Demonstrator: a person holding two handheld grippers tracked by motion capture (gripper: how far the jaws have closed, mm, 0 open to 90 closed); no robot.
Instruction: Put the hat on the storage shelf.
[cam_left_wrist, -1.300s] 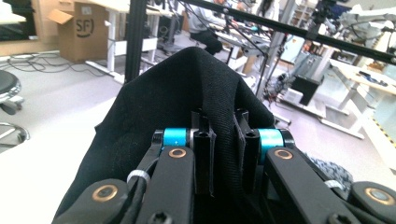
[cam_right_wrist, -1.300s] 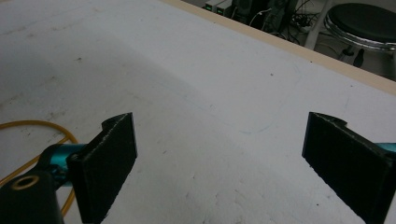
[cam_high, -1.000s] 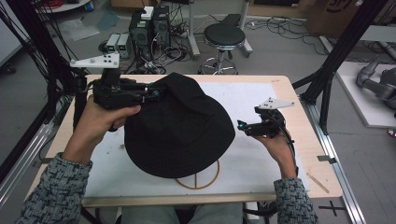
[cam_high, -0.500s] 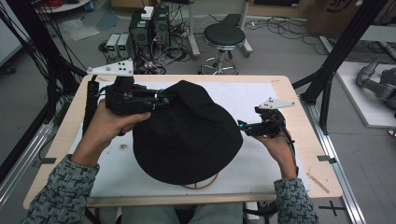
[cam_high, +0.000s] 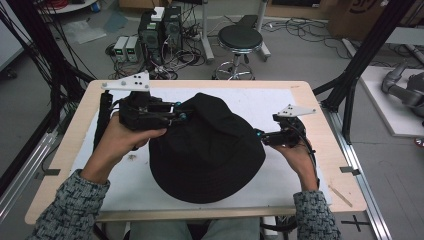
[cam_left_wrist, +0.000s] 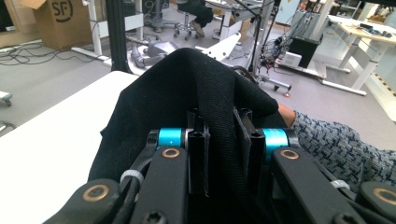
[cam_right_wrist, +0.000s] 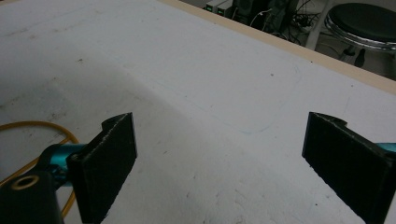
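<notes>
Black hat (cam_high: 207, 147) mid-desk (cam_high: 310, 90) on white mat (cam_high: 260, 102). Left gripper (cam_high: 181, 112) fingers (cam_left_wrist: 198, 154) clamped on brim fold, likely to drag or position hat. Right gripper (cam_high: 259, 136) fingers (cam_right_wrist: 109, 163) wide apart, empty, waiting beside brim.

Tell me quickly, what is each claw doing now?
Left claw: closed on the hat; its jaws have just eased slightly, with fabric between them.
Right claw: open, holding nothing.
</notes>
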